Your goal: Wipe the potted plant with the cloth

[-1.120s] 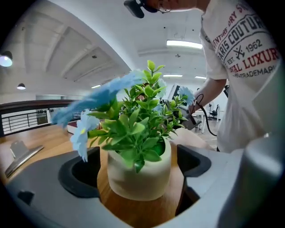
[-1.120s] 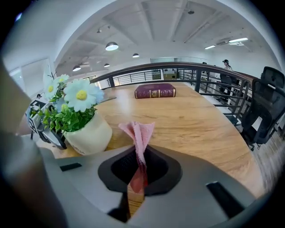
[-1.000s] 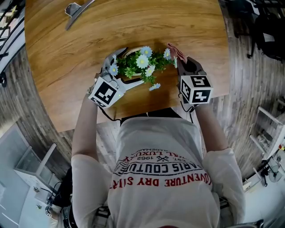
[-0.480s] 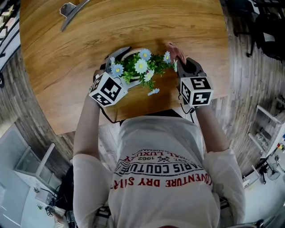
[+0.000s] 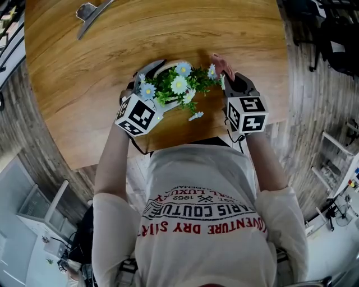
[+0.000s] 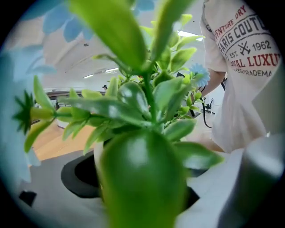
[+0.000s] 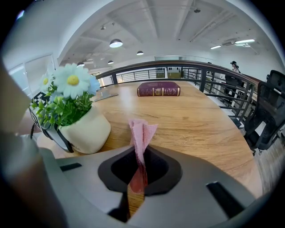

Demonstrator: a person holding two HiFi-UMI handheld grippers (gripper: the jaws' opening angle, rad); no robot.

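Round wooden surface (image 5: 84,84) below, near edge tight against the person's printed shirt (image 5: 207,213). Just over that near edge, at the near-left of the potted plant (image 5: 174,84), the left hand-held gripper (image 5: 143,78). Jaws spread around the cream pot (image 7: 87,131) and, judging by the black jaw pressed to the pot's side in the right gripper view, clamping it. Own view crowded out by leaves, so no direct look at the contact.

On the plant's right, just beside it, the right hand-held gripper (image 5: 230,75), jaws pinched on a pink cloth (image 7: 141,133). Cloth standing up out of the jaws as a narrow folded strip, long axis along the jaws, pointing away from the person. From that cloth, plant to the left and a little farther on, near yet apart from the pot, bare wood between. Likely calls for a short sweep leftward to bring the cloth tip onto leaves or pot. Nearer of the two for that: the right hand-held gripper, with the left apparently steadying.

Inside the pot, green leafy sprigs with white and pale-blue daisies (image 7: 71,80), spilling over the rim toward the near edge; no soil visible.

Farther out, toward the far edge, a maroon book (image 7: 158,89) lying flat, and a metal object (image 5: 92,10) near the far-left edge, too small to identify. Beyond the surface, a dark railing (image 7: 133,73).
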